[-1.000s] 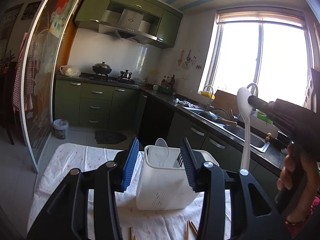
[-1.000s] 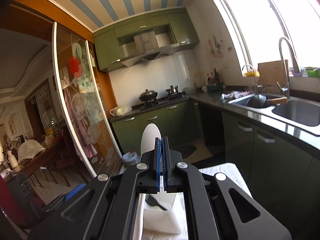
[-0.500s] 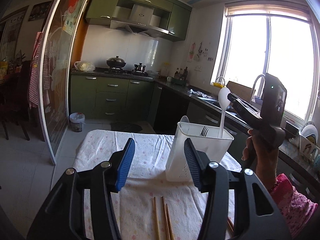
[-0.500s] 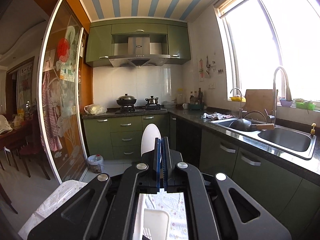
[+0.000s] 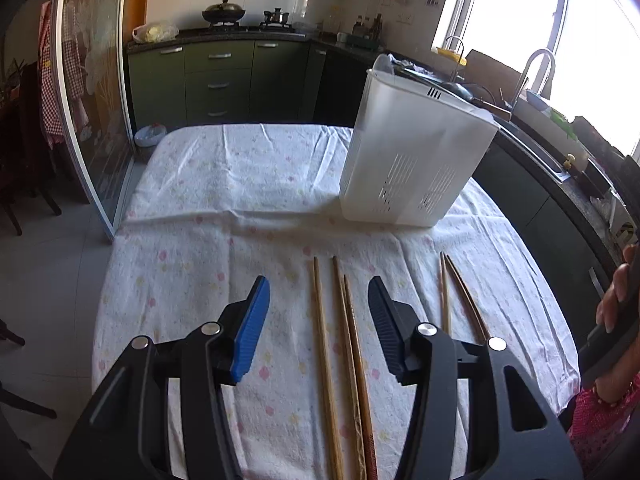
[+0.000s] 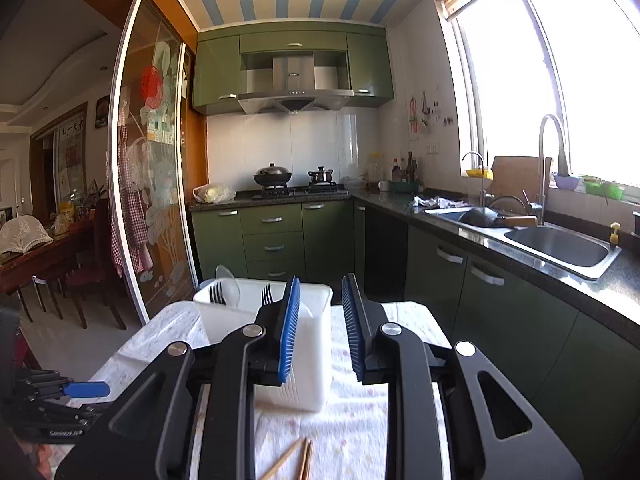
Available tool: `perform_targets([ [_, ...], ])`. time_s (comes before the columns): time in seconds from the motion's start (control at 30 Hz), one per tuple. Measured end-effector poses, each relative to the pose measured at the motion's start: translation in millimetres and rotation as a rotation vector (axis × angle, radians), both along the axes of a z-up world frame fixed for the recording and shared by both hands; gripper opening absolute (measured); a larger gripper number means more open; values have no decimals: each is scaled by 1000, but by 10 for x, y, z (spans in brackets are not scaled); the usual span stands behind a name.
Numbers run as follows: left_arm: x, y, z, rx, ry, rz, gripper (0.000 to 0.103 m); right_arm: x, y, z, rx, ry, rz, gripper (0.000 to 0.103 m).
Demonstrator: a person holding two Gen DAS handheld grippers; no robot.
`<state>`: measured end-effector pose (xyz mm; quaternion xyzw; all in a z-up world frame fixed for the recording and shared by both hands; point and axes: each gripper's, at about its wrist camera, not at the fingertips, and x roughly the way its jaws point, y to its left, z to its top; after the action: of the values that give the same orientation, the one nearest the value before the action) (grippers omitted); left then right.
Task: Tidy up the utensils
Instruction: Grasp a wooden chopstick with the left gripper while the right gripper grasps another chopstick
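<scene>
Utensil sorting, partly done by the look of it. The white caddy [image 5: 416,160] stands upright on the far right part of the cloth [image 5: 224,208] and already holds several pieces: in the right wrist view two sets of dark fork tines [image 6: 218,294] rise above its rim, one near the far-left end and one nearer the middle, with a clear spoon [image 6: 229,288] between them. A pale curved shape low inside the caddy, partly hidden by the blue pad, may be another spoon, but this cannot be told for certain, and which compartment each piece sits in is not visible. Five chopsticks [image 5: 344,340] are yet to be put away: they lie flat on the cloth in front of the caddy and apart from it, three in a loose group and two [image 5: 456,296] a little to the right of them. The left gripper [image 5: 318,300] hovers over the group of three, tilted downward, jaws parted, with nothing between the pads; the sticks pass under the gap. The right gripper [image 6: 320,308] points roughly level toward the caddy, its jaws opening and empty. Judged remaining work: gather the chopsticks and stand them in the caddy. Nothing else loose shows on the cloth in either view.
</scene>
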<state>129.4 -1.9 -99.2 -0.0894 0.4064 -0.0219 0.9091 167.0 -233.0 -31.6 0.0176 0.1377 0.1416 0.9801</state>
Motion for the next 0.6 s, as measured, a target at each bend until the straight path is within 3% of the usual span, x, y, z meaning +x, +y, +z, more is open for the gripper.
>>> perform_targets([
  [0.1, 104, -13, -129, -22, 69, -1, 38, -244, -177, -227, 23, 92, -4, 22],
  [0.33, 320, -121, -370, 6, 204, 18, 31, -485, -417, -692, 52, 294, 12, 22],
  [0.6, 401, -181, -477, 31, 271, 20, 25, -318, -176, -812, -13, 466, 145, 22],
])
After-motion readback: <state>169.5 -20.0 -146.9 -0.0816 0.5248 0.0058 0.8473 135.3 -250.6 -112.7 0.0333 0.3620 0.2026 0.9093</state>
